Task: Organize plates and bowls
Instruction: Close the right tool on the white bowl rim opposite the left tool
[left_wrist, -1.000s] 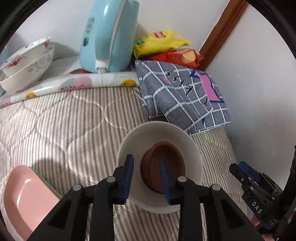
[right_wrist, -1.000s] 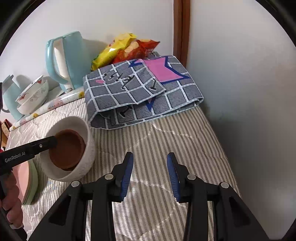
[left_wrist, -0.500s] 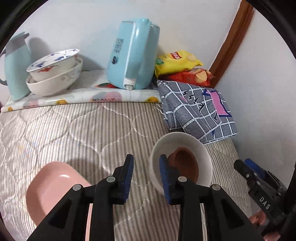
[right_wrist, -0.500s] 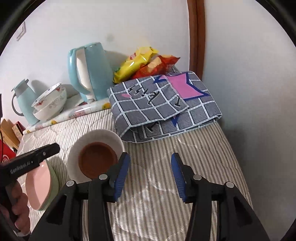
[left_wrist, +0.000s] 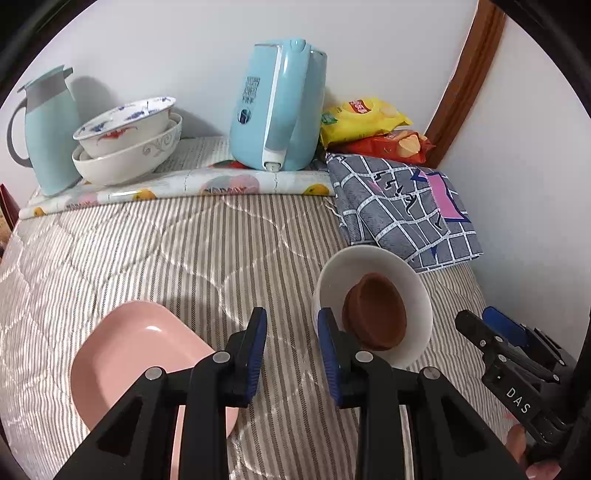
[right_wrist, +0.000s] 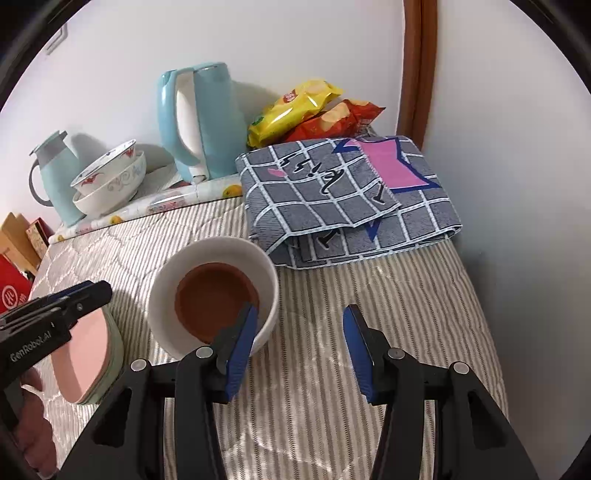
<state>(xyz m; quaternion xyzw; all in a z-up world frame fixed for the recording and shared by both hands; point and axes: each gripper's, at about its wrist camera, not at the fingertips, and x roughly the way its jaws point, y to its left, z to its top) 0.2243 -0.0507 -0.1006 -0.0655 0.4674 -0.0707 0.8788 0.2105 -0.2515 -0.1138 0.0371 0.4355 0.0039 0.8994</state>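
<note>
A white bowl (left_wrist: 373, 266) with a small brown bowl (left_wrist: 375, 314) inside sits on the striped quilt; both also show in the right wrist view, the white bowl (right_wrist: 212, 251) and the brown bowl (right_wrist: 216, 301). A pink plate (left_wrist: 136, 350) lies to its left, stacked on a green one (right_wrist: 116, 354). My left gripper (left_wrist: 291, 345) is open and empty, above the quilt between plate and bowl. My right gripper (right_wrist: 297, 343) is open and empty, just right of the white bowl. Two stacked patterned bowls (left_wrist: 127, 146) stand at the back left.
A light blue kettle (left_wrist: 279, 107), a teal jug (left_wrist: 48, 133), snack bags (left_wrist: 369, 129) and a folded grey checked cloth (left_wrist: 402, 210) line the back and right. A wall (right_wrist: 517, 184) runs close on the right. A red box (right_wrist: 11, 291) is at the far left.
My left gripper has drawn back and left from over the brown bowl, bringing the pink plate into view. My right gripper has pulled back and opened wider.
</note>
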